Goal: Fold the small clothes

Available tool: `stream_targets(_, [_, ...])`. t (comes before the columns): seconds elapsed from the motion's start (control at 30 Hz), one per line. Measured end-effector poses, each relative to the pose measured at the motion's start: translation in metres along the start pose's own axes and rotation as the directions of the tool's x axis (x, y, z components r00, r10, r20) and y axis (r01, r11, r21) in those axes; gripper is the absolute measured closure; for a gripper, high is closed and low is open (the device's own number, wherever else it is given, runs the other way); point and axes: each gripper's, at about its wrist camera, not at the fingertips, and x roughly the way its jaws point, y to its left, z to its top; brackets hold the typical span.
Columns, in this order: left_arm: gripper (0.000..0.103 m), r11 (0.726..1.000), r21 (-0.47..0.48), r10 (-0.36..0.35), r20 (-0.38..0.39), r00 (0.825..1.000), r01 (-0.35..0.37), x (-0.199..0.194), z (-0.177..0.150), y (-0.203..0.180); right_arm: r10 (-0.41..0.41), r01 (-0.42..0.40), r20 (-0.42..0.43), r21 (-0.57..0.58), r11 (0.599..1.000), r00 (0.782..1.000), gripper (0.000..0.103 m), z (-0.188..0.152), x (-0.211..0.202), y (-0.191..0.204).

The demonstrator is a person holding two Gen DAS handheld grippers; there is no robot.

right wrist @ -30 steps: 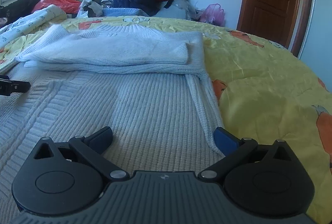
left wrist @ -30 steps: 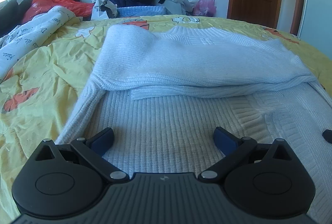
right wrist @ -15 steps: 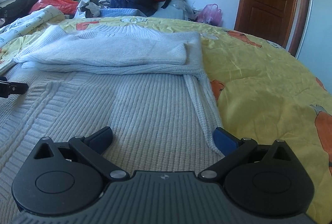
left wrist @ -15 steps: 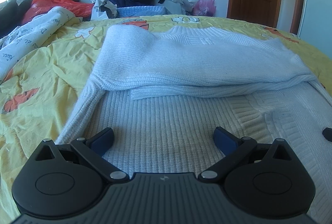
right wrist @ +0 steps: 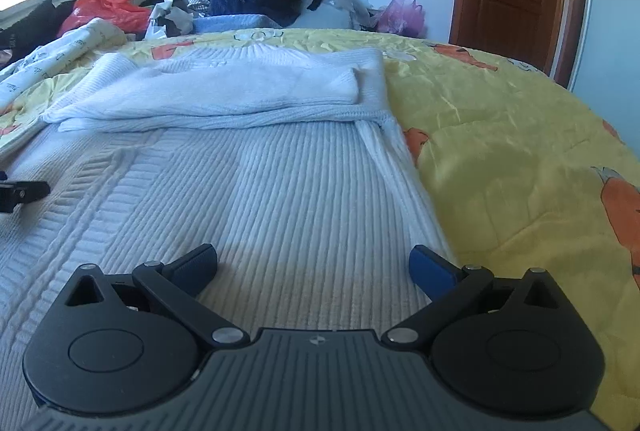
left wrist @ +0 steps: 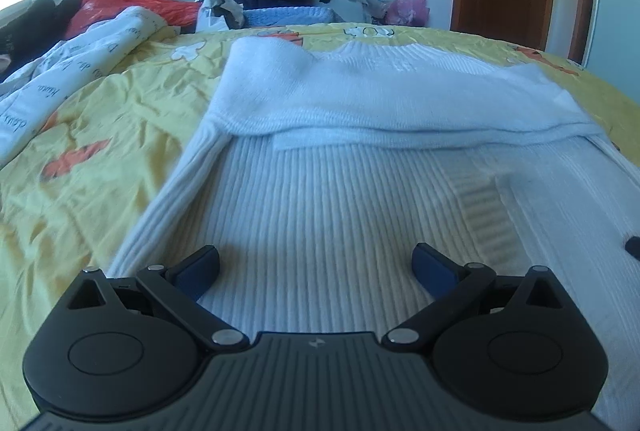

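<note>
Left claw (left wrist: 316, 263) open w/ nothing in it, low over near part of white sweater (left wrist: 340, 199). Right claw (right wrist: 314, 263) also open, empty, by sweater's right edge. Sweater lies on yellow bed cover (right wrist: 500, 151), sleeves folded across.

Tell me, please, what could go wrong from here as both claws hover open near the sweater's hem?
1. The folded sleeves lie loosely across the sweater; lifting the hem could slide them apart.
2. The left claw and right claw might pinch the yellow bedspread with the knit.
3. Uneven grips could leave the fold skewed.
</note>
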Motion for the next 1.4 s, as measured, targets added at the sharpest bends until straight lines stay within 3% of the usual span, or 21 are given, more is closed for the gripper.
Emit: stream_targets(1.4, [0.0, 1.0, 0.003, 0.023, -0.013, 1.0, -0.023, -0.076, -0.063, 0.004, 0.05, -0.053, -0.041, -0.07, 0.996, 0.998, 0.0, -0.038, -0.056, 0.005])
